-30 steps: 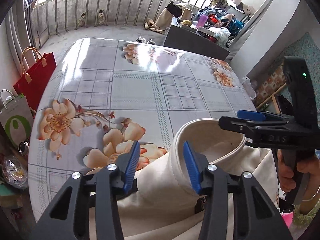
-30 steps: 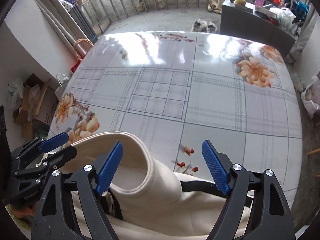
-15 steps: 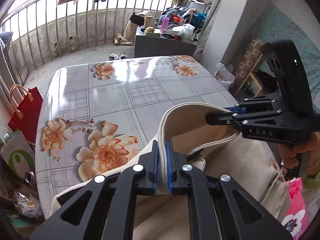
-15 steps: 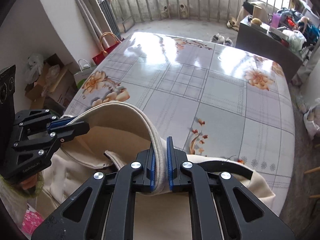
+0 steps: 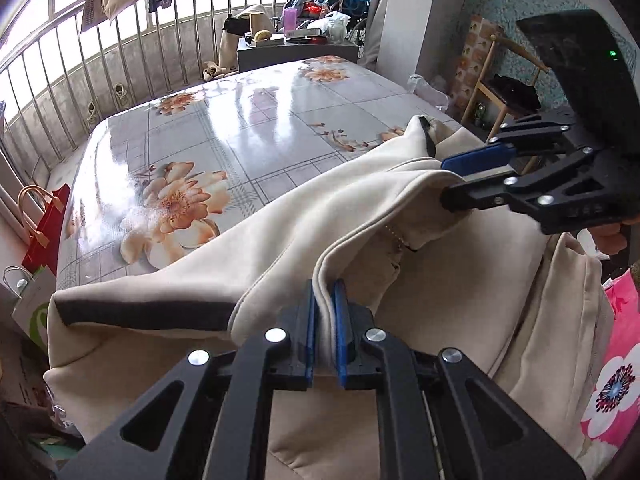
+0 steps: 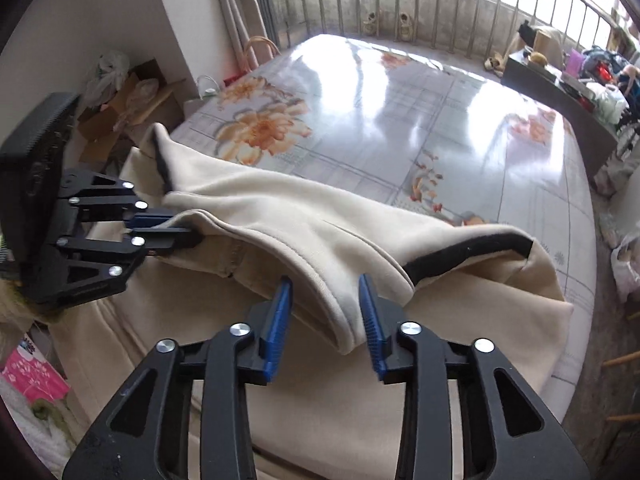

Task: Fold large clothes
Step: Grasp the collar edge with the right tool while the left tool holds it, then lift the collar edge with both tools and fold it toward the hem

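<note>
Currently your left gripper (image 5: 325,332) clamps the collar band of the cream garment (image 5: 304,216) lying at the floral table's (image 5: 248,120) near edge, keeping that edge taut, while your right gripper (image 6: 326,320), jaws just reopened, straddles the band unpinched.

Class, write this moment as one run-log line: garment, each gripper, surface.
garment: cream garment on floral table | left gripper: shut on hem | right gripper: jaws just opening, hem between, pads apart
</note>
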The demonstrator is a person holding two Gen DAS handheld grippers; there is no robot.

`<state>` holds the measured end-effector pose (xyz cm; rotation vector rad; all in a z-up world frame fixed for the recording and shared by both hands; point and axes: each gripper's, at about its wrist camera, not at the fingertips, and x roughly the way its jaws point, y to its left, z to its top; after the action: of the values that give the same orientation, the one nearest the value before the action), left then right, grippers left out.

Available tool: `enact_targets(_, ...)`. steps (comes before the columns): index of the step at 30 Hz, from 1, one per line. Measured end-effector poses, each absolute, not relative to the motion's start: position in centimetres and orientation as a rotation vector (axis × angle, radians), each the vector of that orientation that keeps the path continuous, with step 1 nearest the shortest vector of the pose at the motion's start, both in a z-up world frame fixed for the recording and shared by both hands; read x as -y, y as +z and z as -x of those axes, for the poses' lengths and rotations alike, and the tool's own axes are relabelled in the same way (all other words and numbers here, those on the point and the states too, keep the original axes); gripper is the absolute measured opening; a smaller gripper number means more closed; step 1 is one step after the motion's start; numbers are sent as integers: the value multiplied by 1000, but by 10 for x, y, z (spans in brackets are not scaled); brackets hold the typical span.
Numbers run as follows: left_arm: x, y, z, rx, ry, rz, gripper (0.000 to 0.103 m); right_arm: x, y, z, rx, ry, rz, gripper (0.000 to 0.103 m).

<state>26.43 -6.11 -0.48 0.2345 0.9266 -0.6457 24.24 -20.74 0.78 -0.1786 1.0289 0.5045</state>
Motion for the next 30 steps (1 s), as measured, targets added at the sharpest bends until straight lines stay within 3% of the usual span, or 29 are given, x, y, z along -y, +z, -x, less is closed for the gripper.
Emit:
enact_targets(2,60,-2,-265,-918,-653,-230,9,208,31,-239,-963,572,138,45)
enact_targets(6,63,-5,-263,-917,-661,-259,10,205,44,-262,-950,615,-17,45)
enact_targets(11,59,-7,-255,-955,-666,-265,10,187,-20,-295,-1164,608,-104,20)
enact_targets(14,44,8,-241,-953,-706,-236,16,186,-39,-286,-1207,606,-119,20)
enact_targets(20,26,45,-252,-892,-724,-68,16,186,-44,-272,-1209,610,-59,20)
enact_targets(24,47,27,-291,-914,-594,-73,16,188,-46,-270,-1205,612,-75,20)
enact_targets(27,56,-6,-312,-1037,-517,-82,16,192,-45,-268,-1212,616,-70,20)
enact_targets(30,58,-13,-306,-1018,-504,-120,16,198,-32,-266,-1199,599,-40,20)
